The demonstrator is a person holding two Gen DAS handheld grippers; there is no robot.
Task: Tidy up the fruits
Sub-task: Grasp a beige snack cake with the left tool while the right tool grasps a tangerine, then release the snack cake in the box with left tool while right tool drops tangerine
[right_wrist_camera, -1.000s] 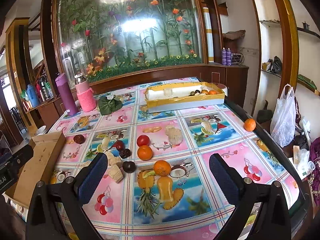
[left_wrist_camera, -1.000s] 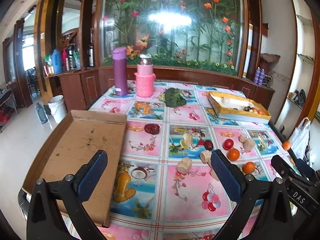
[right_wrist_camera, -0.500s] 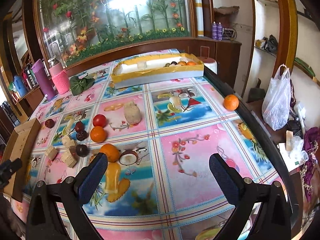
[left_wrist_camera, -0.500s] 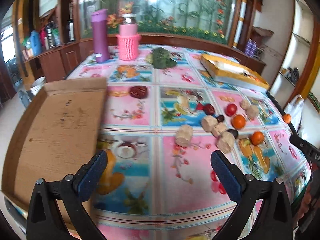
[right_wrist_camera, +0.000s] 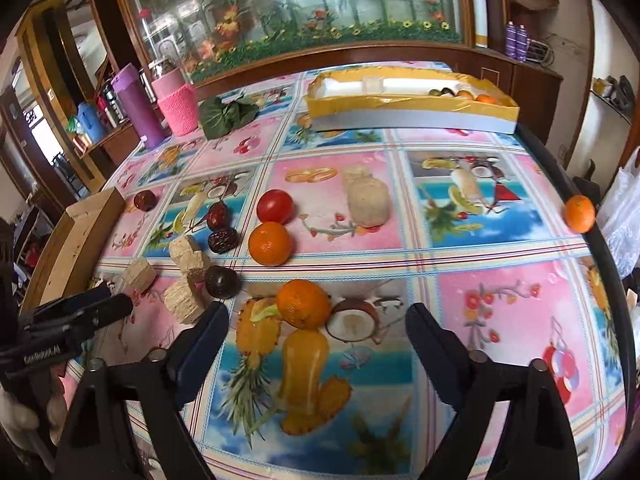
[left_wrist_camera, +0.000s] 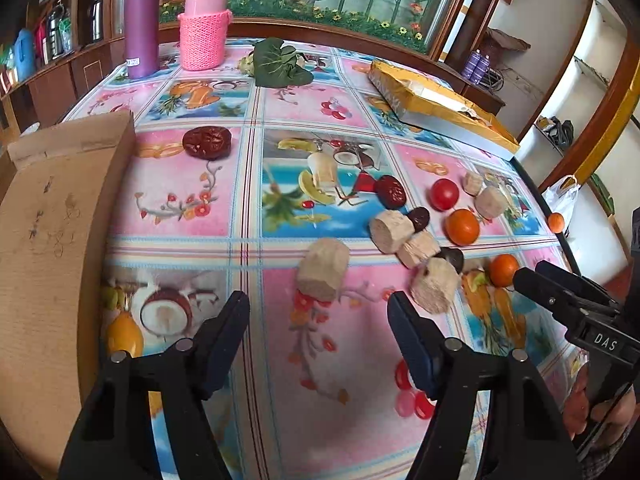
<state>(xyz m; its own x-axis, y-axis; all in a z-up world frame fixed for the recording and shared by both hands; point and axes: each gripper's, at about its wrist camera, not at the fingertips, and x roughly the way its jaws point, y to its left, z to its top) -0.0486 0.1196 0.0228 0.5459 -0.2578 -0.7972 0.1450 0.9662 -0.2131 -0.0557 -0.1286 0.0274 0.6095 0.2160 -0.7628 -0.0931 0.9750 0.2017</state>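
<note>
- At the far right of the counter (right_wrist_camera: pixel 500 288), under its glossy fruit-print cloth, lies a long shallow yellow-rimmed box with a white lining (right_wrist_camera: pixel 408 110). A few fruits sit bunched at its right end: one orange, the others dark or pale and too small to name. In the left wrist view the box is seen edge-on and its contents are mostly hidden.
- At the left edge stands a flat brown cardboard tray (left_wrist_camera: pixel 44 232); the part I can see holds nothing, and its near end runs out of the picture.
- The loose fruit lies scattered mid-counter: a red tomato (right_wrist_camera: pixel 275 206) touching an orange mandarin (right_wrist_camera: pixel 269 243), a second mandarin (right_wrist_camera: pixel 303 303) nearer, several dark wrinkled dates (right_wrist_camera: pixel 222 240), pale beige cut chunks (left_wrist_camera: pixel 323 269), and a lone mandarin at the right counter edge (right_wrist_camera: pixel 580 213).
- The left claw (left_wrist_camera: pixel 318 326) hangs over bare cloth just short of a beige chunk. Its jaws have just been closing yet stand apart, nothing between them.
- The right claw (right_wrist_camera: pixel 316 338) hovers just short of the nearer mandarin. Its jaws have just been closing too, still apart and gripping nothing.
- At the back stand a tall purple flask (left_wrist_camera: pixel 141 20) and a pink bottle in a knitted sleeve (left_wrist_camera: pixel 205 24), beside green leaves (left_wrist_camera: pixel 280 64).
- A hand at the lower right of the left view is cut off.
</note>
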